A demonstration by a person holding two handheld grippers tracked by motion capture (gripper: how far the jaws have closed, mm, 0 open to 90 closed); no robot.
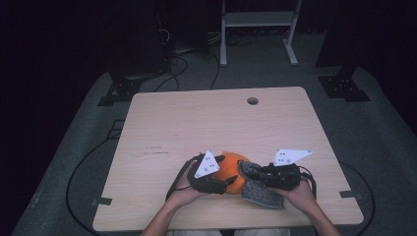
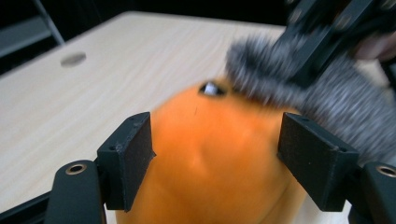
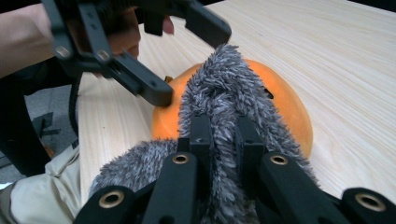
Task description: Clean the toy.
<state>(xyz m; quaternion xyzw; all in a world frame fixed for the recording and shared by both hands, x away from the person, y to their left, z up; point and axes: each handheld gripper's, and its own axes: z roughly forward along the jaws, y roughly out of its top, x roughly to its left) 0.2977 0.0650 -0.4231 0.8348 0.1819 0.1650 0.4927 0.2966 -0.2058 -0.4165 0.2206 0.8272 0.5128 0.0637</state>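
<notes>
An orange rounded soft thing [image 1: 230, 164] lies near the table's front edge, with a grey furry cloth [image 1: 260, 192] draped over its right side. My left gripper [image 1: 225, 170] comes in from the left, and its jaws stand open on either side of the orange thing [image 2: 205, 126]. One pad [image 2: 130, 158] rests against its flank; in the right gripper view the other jaw hangs clear above the fur. My right gripper [image 3: 224, 130] is shut on a fold of the grey cloth [image 3: 224, 79], which runs up over the orange thing [image 3: 285, 107].
The light wooden table [image 1: 196, 118] has a round cable hole [image 1: 252, 101] near its far edge. Behind it stand a white rack's legs [image 1: 223, 44], dark stands and floor cables. Both of the person's hands sit close together at the front edge.
</notes>
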